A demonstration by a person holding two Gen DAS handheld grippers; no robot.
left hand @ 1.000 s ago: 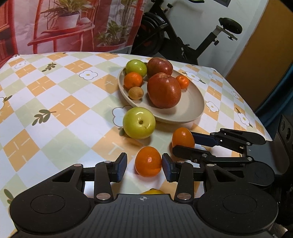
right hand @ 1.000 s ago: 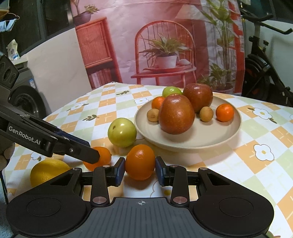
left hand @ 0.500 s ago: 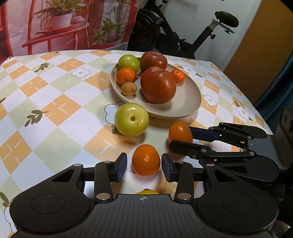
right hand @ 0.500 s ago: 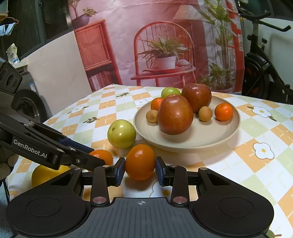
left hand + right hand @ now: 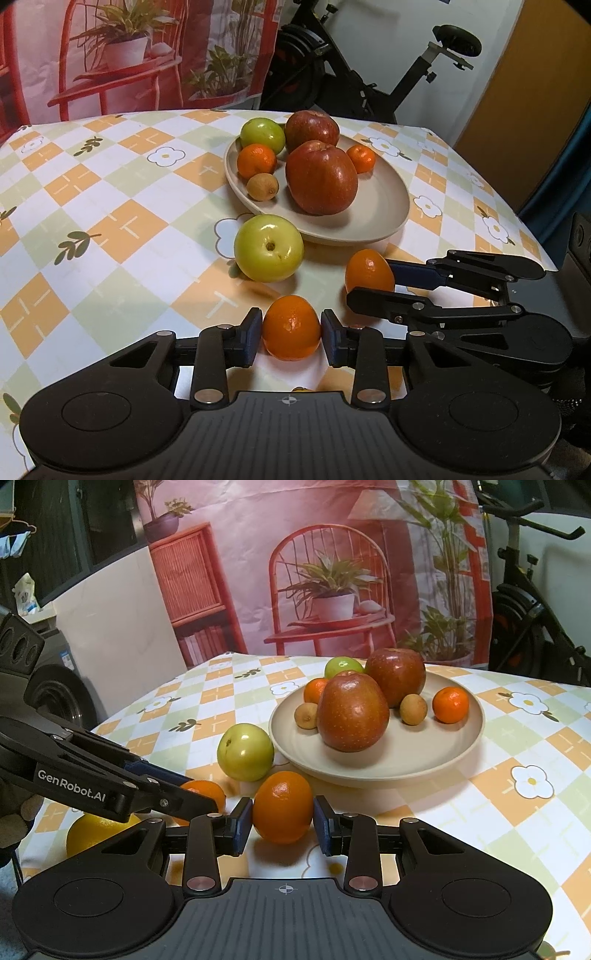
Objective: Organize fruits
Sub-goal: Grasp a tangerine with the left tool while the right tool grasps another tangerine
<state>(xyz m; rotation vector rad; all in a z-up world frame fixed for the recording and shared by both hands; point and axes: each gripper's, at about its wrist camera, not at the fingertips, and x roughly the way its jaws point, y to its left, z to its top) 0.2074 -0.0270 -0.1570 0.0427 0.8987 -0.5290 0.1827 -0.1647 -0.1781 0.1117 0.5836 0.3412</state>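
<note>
"GenRobot.AI" stands in white on the left hand-held gripper [image 5: 201,799] (on its black finger arm).

Both cameras sit low and close above the table [image 5: 110,229] – sharing the plate [image 5: 436,760], from opposite sides.

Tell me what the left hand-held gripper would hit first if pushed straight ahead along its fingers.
Its jaws have just been closing on an orange, so the left hand-held gripper would carry that along. Beyond it, likely the green apple beside the plate, though depth is uncertain.
</note>
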